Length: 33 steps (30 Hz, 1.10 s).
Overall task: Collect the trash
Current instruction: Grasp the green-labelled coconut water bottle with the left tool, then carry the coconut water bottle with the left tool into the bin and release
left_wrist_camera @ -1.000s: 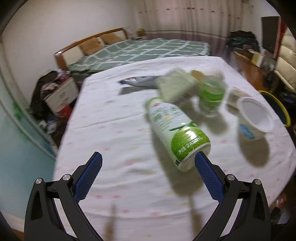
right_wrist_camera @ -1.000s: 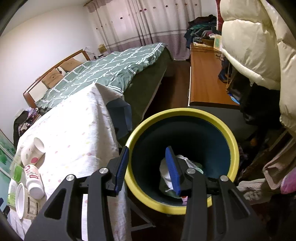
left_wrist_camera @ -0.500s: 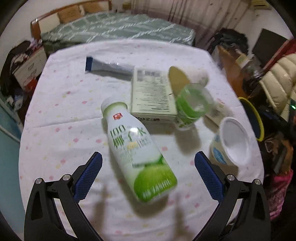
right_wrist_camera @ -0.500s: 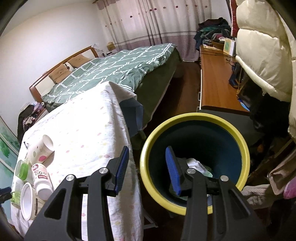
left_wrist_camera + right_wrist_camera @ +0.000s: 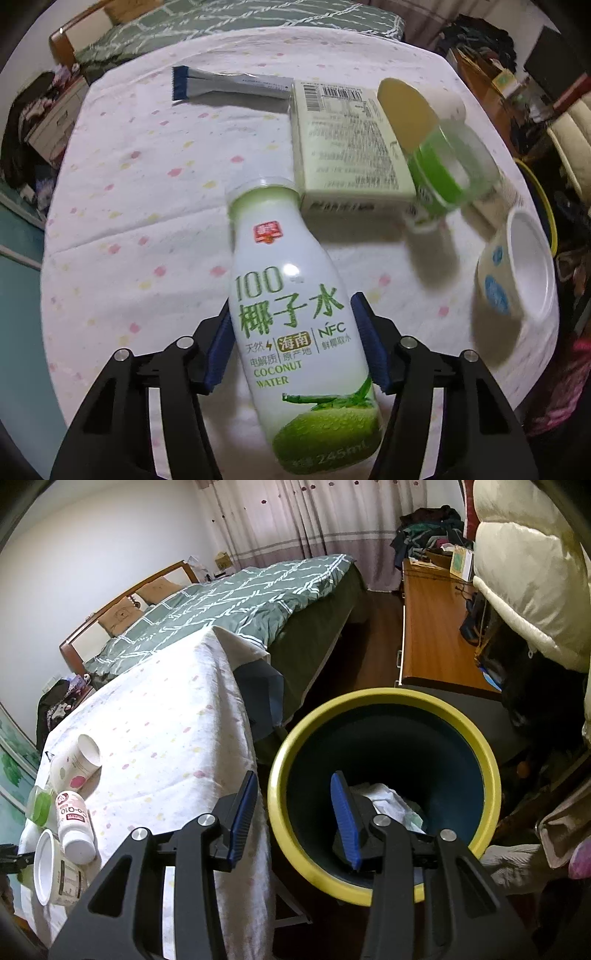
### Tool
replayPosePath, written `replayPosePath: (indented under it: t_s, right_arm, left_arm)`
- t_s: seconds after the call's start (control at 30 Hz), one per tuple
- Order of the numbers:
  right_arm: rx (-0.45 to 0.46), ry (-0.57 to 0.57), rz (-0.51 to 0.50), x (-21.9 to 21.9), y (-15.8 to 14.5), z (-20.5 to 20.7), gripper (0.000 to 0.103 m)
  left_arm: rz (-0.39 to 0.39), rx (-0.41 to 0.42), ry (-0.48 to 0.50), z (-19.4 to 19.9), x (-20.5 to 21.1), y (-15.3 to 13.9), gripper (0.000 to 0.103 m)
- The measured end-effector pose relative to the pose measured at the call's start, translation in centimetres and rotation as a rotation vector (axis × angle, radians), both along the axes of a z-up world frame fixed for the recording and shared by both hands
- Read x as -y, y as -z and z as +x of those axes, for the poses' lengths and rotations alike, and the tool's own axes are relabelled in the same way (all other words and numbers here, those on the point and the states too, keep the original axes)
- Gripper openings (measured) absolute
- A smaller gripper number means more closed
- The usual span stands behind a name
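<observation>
A coconut water bottle (image 5: 299,343) lies on its side on the bench (image 5: 140,192), cap pointing away, its body between the blue pads of the left tongs (image 5: 295,347), whose jaws have just been closing and now sit against both flanks of the bottle. Just beyond the cap lies a pale green carton (image 5: 343,147), and past that a blue-ended foil sachet (image 5: 229,83). Ahead and to the right of the left tongs, a tipped clear cup with a green band (image 5: 447,173) is blurred, and a white tub (image 5: 517,273) rests near the bench edge. A white cloth with pastel spots (image 5: 159,738) covers the bench. The right tongs (image 5: 291,812) hang partly open with nothing between the pads, straddling the rim of a yellow-rimmed dark bin (image 5: 380,698) that holds crumpled white waste (image 5: 391,801). To their left on the cloth sit a paper cup (image 5: 77,764) and a white pill bottle (image 5: 75,827). Beyond stand a bed with a green quilt (image 5: 229,602), a wooden desk (image 5: 432,642) and striped curtains (image 5: 314,517).
</observation>
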State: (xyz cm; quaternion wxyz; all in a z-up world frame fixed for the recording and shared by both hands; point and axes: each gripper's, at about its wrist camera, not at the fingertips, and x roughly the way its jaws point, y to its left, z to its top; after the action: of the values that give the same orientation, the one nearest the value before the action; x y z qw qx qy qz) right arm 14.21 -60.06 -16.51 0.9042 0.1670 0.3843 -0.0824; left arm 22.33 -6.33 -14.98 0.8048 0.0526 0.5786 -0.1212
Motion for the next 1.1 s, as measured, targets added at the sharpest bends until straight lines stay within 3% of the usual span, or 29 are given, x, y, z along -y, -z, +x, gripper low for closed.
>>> replayPosePath:
  t_s: [0.13,0.37,0.53,0.77,0.93,1.1]
  right_arm:
    - [-0.006,-0.002,0.010,0.2,0.4,-0.3,0.040]
    - [0.004,-0.002,0.017,0.3,0.2,-1.3,0.040]
    - [0.027,0.009,0.023,0.7,-0.3,-2.7,0.040]
    - [0.092,0.070,0.024,3.2,-2.0,-7.1,0.040]
    - [0.119,0.111,0.003,5.0,-2.9,-10.4,0.040]
    - [0.132,0.150,-0.015,6.5,-3.2,-13.2,0.040]
  left_arm:
    - [0.040,0.107,0.028,-2.8,-0.7,-1.7,0.056]
    - [0.034,0.263,0.078,-7.5,-0.3,-6.2,0.056]
    - [-0.008,0.367,0.170,-9.9,2.3,-10.8,0.056]
    - [-0.114,0.432,0.461,-9.3,13.2,-15.1,0.056]
    - [-0.157,0.417,0.628,-7.6,23.1,-14.9,0.056]
    - [-0.197,0.332,0.735,-5.1,33.9,-13.0,0.056]
